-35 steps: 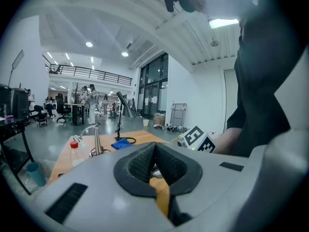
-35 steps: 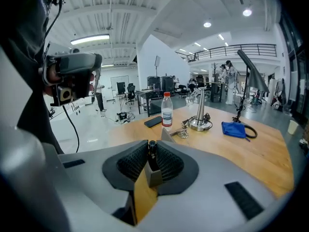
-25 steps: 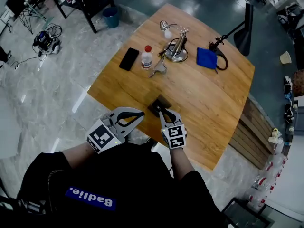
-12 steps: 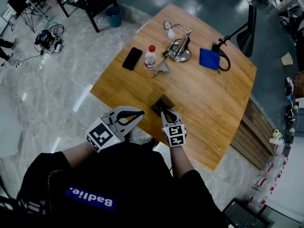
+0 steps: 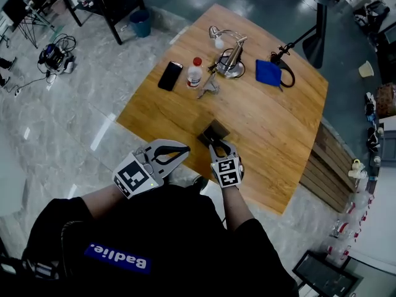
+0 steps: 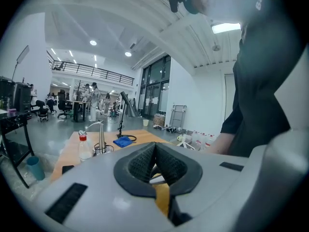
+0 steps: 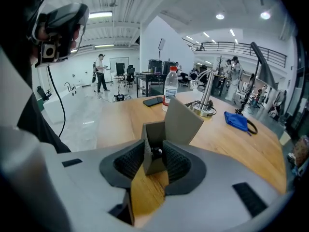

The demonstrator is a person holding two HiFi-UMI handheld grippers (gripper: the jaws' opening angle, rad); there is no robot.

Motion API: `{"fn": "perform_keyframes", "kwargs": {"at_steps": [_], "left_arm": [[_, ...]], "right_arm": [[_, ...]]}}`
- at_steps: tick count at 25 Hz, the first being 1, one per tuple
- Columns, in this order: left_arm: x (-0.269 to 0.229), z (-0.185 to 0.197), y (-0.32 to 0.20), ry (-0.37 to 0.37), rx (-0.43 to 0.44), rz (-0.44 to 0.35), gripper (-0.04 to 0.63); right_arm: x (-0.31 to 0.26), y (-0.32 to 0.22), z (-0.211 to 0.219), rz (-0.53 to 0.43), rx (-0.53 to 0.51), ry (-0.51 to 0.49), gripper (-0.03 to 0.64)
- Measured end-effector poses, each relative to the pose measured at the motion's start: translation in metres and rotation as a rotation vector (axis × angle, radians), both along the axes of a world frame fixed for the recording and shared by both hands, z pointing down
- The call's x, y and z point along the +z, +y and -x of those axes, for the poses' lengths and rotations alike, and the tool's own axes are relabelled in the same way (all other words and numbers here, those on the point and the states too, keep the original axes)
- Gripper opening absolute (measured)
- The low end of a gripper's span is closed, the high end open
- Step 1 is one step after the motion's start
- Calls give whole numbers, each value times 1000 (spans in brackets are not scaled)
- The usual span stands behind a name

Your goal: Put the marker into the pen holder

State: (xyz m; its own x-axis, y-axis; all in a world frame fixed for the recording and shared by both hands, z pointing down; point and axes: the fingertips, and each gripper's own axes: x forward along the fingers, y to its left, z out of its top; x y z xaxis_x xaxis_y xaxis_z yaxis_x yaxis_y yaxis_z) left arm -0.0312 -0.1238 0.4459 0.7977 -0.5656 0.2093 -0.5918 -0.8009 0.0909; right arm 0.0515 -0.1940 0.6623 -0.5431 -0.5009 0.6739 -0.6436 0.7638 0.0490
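A grey pen holder stands near the wooden table's near edge. My right gripper hangs just over it. In the right gripper view the holder sits between the jaws, and the marker's black end pokes up inside its front compartment. My right gripper is opening, and its pads stand clear of the marker on both sides. My left gripper hovers off the table's edge to the left of the holder. Seen from its own camera, the left gripper is shut on nothing.
Farther across the table lie a black phone, a red-capped bottle, a metal desk lamp and a blue cloth beside a black cable. A blue bin stands on the floor beyond.
The right gripper has stayed over the pen holder and its jaws have spread apart. The left gripper has barely moved.
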Motion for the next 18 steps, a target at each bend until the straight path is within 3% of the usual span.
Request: {"fn": "perform_keyframes", "kwargs": {"at_steps": [2, 8, 14, 18], "left_arm": [[0, 1, 3, 8, 21, -1, 9], [6, 4, 19, 44, 105, 1, 9], [11, -11, 38, 55, 168, -4, 9], [7, -22, 52, 38, 157, -22, 9]], "right_arm": [[-4, 0, -3, -8, 25, 8, 126], [-39, 19, -13, -66, 137, -27, 130], [-78, 63, -6, -86, 175, -153, 130], [-102, 94, -7, -93, 150, -250, 130]]}}
